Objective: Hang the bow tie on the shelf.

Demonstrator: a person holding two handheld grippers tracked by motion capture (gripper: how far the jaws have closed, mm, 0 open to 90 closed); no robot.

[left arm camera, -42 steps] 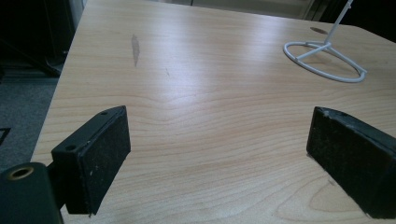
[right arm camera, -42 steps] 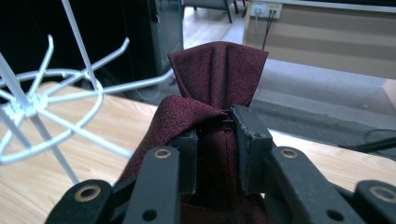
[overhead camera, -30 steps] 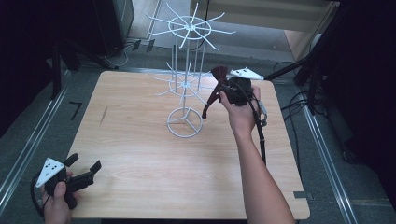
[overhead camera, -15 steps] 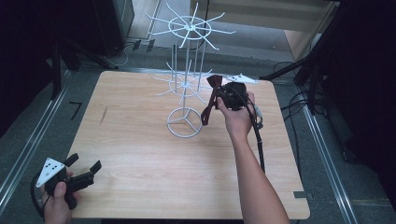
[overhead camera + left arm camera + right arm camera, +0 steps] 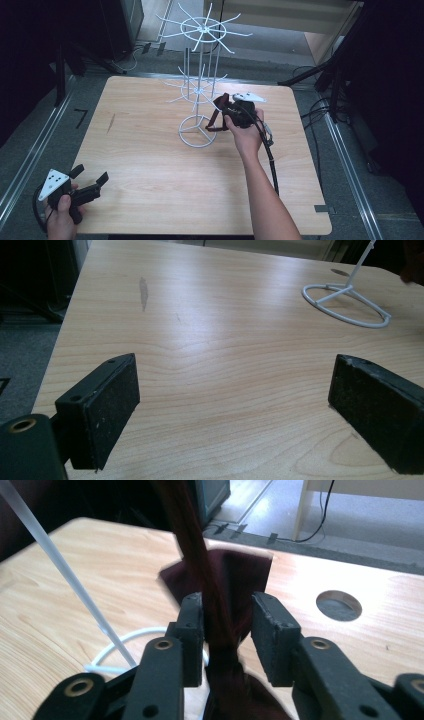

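A dark red cloth strap (image 5: 214, 121) hangs from my right gripper (image 5: 220, 107), just right of the white wire stand's base ring (image 5: 186, 137). In the right gripper view the jaws (image 5: 227, 616) are shut on the strap (image 5: 196, 540), which rises between them, with a wider patch of the same cloth behind. A white rod of the stand (image 5: 60, 565) slants past on the left. My left gripper (image 5: 91, 174) rests at the table's near left corner, open. Its view shows bare wood between the pads (image 5: 105, 405) and the stand's base ring (image 5: 350, 310) far off.
The white wire stand (image 5: 202, 31) has two tiers of spokes and stands at the back middle of the wooden table (image 5: 150, 165). A round hole (image 5: 339, 605) is cut into the tabletop near the right gripper. Dark equipment and cables surround the table.
My right gripper has carried the strap down and left, nearer the stand's base. The left gripper has stayed where it was.
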